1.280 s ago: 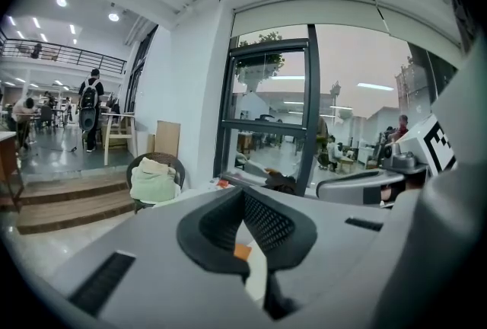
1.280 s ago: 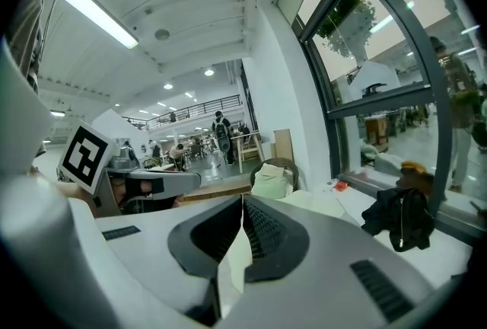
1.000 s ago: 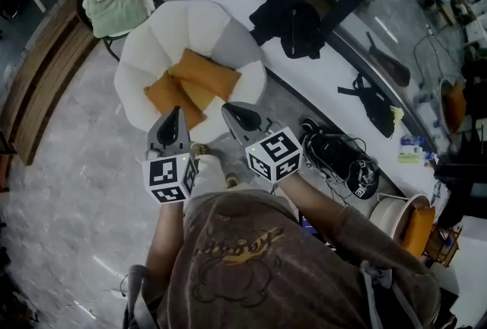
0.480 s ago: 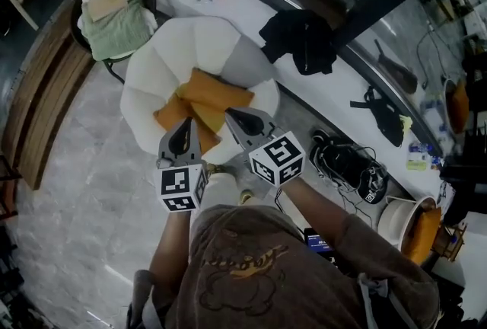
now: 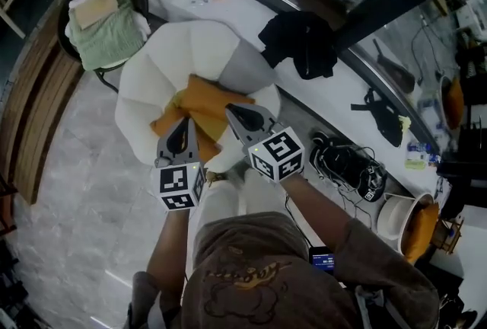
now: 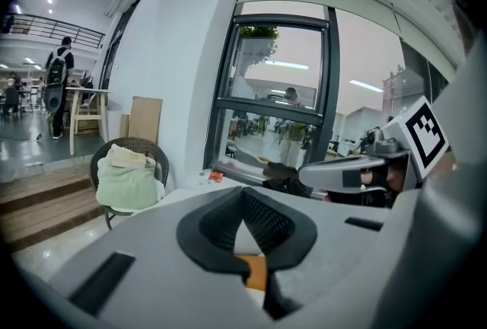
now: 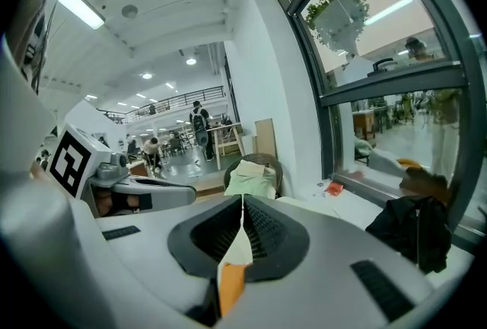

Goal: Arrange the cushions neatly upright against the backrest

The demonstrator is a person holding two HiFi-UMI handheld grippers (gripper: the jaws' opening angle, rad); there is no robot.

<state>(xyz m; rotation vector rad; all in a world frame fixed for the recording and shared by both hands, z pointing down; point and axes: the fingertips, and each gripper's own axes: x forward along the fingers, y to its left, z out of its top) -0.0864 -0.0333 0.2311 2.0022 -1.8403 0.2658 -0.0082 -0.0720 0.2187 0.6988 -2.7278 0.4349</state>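
Orange cushions (image 5: 205, 100) lie in a loose overlapping pile on the seat of a white shell-shaped armchair (image 5: 156, 65). None of them stands against the backrest. My left gripper (image 5: 183, 128) is shut and empty, its tips over the near edge of the pile. The right gripper (image 5: 233, 111), also shut with nothing in it, hovers over the pile's right side. In the left gripper view a strip of orange cushion (image 6: 256, 273) shows below the closed jaws, and the right gripper (image 6: 358, 171) is beside them. The right gripper view shows the same orange (image 7: 230, 283).
A wicker chair with a green blanket (image 5: 106, 24) stands behind the armchair at the left. Black clothing (image 5: 300, 42) lies on the white window ledge to the right. Dark shoes and cables (image 5: 350, 164) sit on the floor at the right. Wooden steps (image 5: 27, 118) run along the left.
Both grippers have travelled forward toward the armchair, and their tips now reach over the cushions. The jaws stayed shut. The cushions have not moved.
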